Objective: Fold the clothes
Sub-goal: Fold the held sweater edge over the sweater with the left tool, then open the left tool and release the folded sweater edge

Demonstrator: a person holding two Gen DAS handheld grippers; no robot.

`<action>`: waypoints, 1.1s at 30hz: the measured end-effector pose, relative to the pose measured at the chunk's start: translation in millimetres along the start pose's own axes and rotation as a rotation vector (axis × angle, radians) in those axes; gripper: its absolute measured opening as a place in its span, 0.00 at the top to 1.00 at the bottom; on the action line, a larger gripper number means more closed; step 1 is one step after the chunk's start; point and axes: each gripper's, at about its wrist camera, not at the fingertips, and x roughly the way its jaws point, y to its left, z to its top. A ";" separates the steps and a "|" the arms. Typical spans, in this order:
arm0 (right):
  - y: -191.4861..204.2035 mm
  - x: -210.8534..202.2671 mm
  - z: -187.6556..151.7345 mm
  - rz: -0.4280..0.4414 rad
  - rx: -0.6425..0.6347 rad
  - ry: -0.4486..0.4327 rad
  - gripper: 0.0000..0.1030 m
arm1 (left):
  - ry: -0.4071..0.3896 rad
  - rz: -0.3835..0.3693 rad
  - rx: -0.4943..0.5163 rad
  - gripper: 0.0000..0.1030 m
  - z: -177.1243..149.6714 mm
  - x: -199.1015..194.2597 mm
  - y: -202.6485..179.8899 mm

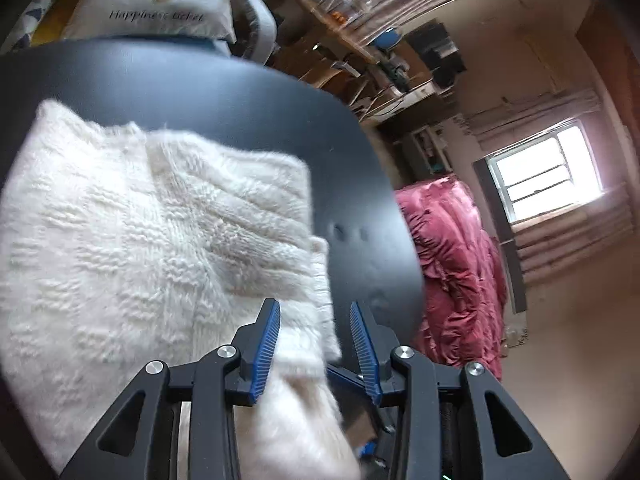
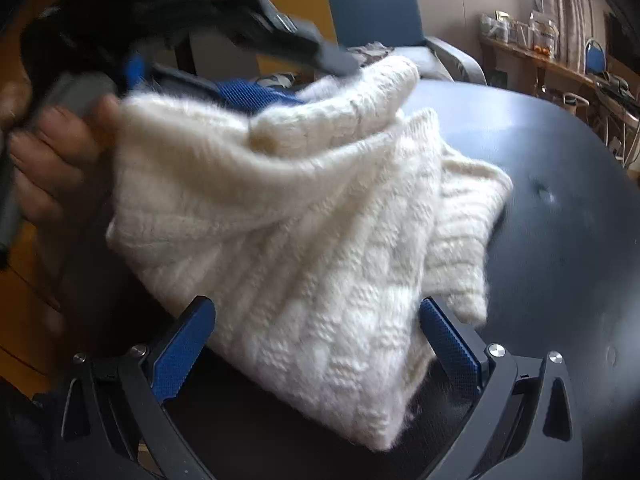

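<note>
Left gripper point(image 1: 314, 322): tilted downward, jaws spread apart, white knit lying between the blue pads, not pinched.
Right gripper point(image 2: 316, 320): tilted downward, jaws spread wide, not pressing.
Left hand point(image 2: 48, 160): bare fingers wrapped round the handle.

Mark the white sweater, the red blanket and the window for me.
white sweater point(image 1: 152, 216): left wrist view, on the knitted body lying on the table.
red blanket point(image 1: 452, 272): left wrist view, on its crumpled middle.
window point(image 1: 548, 172): left wrist view, on the bright pane.
</note>
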 end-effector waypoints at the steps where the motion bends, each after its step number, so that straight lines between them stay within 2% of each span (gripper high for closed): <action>1: 0.9 -0.3 -1.5 -0.005 -0.002 0.001 0.00 | -0.014 -0.009 0.008 0.64 -0.3 -10.6 -2.0; 3: 2.4 -4.0 -2.2 -0.014 -0.007 -0.004 0.00 | -0.071 -0.003 0.046 0.64 -3.1 -44.1 0.2; 5: 3.1 -13.2 -0.6 0.005 -0.004 -0.022 0.00 | -0.149 0.092 0.114 0.64 -15.9 -77.0 11.1; 7: -1.8 -29.3 2.3 0.157 0.052 -0.058 0.00 | -0.226 0.191 0.182 0.64 -29.0 -109.8 22.2; 10: -4.3 -54.9 11.8 0.347 0.107 -0.136 0.00 | -0.280 0.445 0.259 0.64 -55.7 -124.4 44.5; 12: 2.1 -69.5 24.6 0.440 0.076 -0.185 0.00 | -0.261 0.415 0.243 0.64 -67.9 -123.5 57.1; 13: 9.9 -76.1 30.9 0.465 0.042 -0.200 0.00 | -0.241 0.373 0.228 0.64 -74.9 -120.9 62.6; 15: 25.3 -85.9 44.0 0.490 -0.024 -0.216 0.00 | -0.229 0.363 0.222 0.64 -82.8 -116.3 67.7; 18: 35.5 -66.0 67.7 0.509 -0.119 -0.086 0.00 | -0.223 0.309 0.192 0.64 -89.0 -110.1 71.9; 21: 52.4 -41.2 73.5 0.509 -0.262 0.121 0.00 | -0.284 0.276 0.273 0.64 -89.9 -110.5 55.9; 23: 59.2 -27.5 75.0 0.570 -0.337 0.247 0.00 | -0.309 0.270 0.349 0.64 -82.8 -108.7 43.1; 25: 63.4 -15.9 77.6 0.639 -0.388 0.341 0.00 | -0.286 0.288 0.387 0.64 -66.6 -95.6 36.2; 28: 62.0 -0.8 86.3 0.798 -0.347 0.409 0.00 | -0.234 0.284 0.404 0.65 -49.9 -73.1 36.7; 30: 62.0 8.5 85.3 0.869 -0.349 0.463 0.00 | -0.202 0.292 0.433 0.66 -48.1 -60.9 33.4; 32: 61.8 17.1 77.0 0.905 -0.374 0.551 0.00 | -0.163 0.280 0.465 0.66 -48.1 -50.7 30.0; 33: 61.8 21.1 69.4 0.886 -0.410 0.604 0.00 | -0.134 0.300 0.485 0.66 -49.9 -44.9 29.8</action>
